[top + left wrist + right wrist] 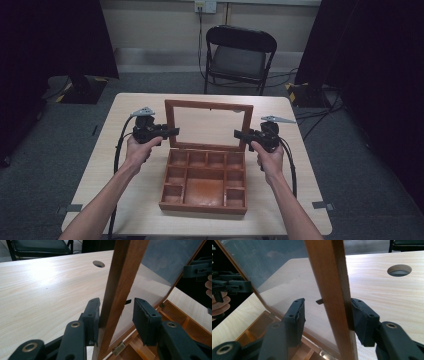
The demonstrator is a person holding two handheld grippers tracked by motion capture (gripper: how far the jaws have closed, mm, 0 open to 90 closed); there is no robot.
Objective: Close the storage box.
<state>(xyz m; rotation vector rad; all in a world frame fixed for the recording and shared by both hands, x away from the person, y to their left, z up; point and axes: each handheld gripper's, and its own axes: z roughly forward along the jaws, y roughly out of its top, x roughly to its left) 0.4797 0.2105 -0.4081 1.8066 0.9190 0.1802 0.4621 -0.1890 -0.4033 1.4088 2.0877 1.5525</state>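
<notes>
The wooden box (205,185) is placed at the table (100,165) centre, its glazed lid (209,125) raised upright. The lid's side rails are straddled by both hand-held grippers, left (172,132) and right (239,134); jaws stand apart, unclamped. Whether closing remains cannot be determined.

I saw the wooden box (204,186) sitting open near the middle of the counter (125,150), reddish-brown, its tray split into small compartments around one larger square one. Its lid (209,125), a wooden frame around a clear pane, stood upright at the far edge, hinged there on small brass hinges (118,348). The lid's left upright (117,295) and right upright (332,297) were plain flat strips, and the pane showed the pale counter through it.
</notes>
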